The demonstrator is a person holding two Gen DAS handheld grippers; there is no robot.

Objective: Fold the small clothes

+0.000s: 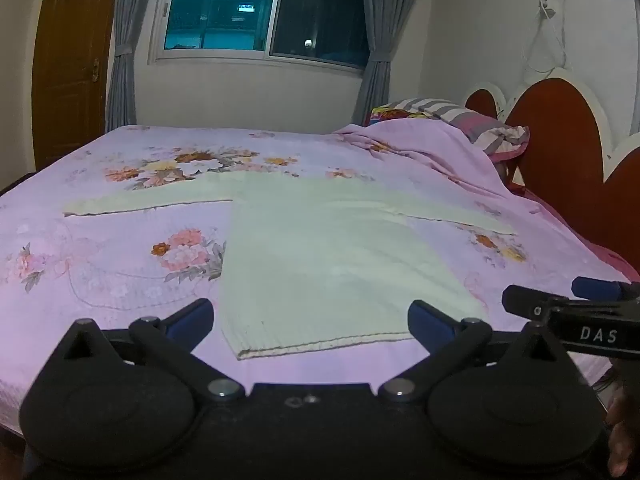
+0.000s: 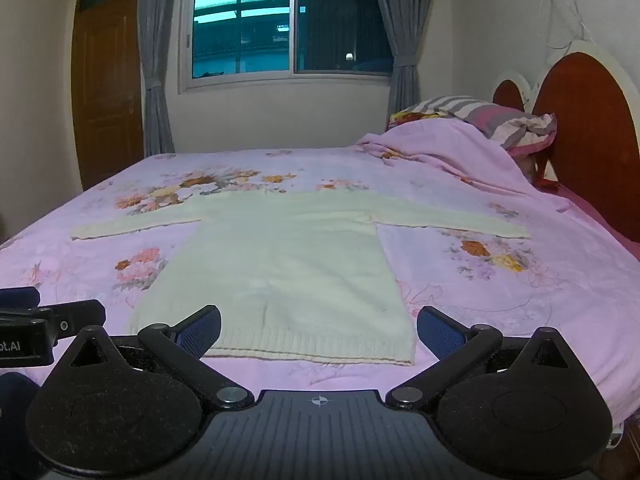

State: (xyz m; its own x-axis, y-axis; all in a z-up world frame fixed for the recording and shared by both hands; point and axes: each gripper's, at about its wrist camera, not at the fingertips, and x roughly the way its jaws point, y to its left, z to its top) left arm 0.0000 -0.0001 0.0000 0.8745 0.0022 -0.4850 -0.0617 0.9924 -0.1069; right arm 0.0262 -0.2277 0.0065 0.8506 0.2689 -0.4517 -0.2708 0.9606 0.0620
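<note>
- Black gripper parts fill the bottom of both views. Left gripper [image 1: 311, 316]: its blue-padded fingers [image 1: 191, 318] stand spread wide, with nothing between them, hovering over the near edge of the bed.
- Right gripper [image 2: 319, 328] is the same, fingers [image 2: 438, 330] spread wide and empty. It also shows at the right edge of the left view, just beside the left one.
- Pale cream sweater [image 2: 280, 264] lies flat on the pink flowered bedspread [image 2: 520, 292], in the middle of the frame. Its ribbed hem [image 2: 312, 350] lies nearest the camera, just beyond the fingertips.
- Sweater's body runs lengthwise from lower frame toward the window [image 2: 288, 24], neck end farthest away. Both sleeves stretch straight out sideways, one to the left [image 2: 132, 226], one to the right [image 2: 456, 222], so the widest span crosses the frame.
- Judging by the flat, spread garment and empty grippers, folding has not begun; this looks like the approach step.
- Next move probably calls for reaching out to a sleeve or side edge, pinching only the knit and not the bedspread beneath, then carrying it across the body.
- Striped pillow [image 2: 500, 118] and bunched blanket sit at upper right, well apart from the sweater.
</note>
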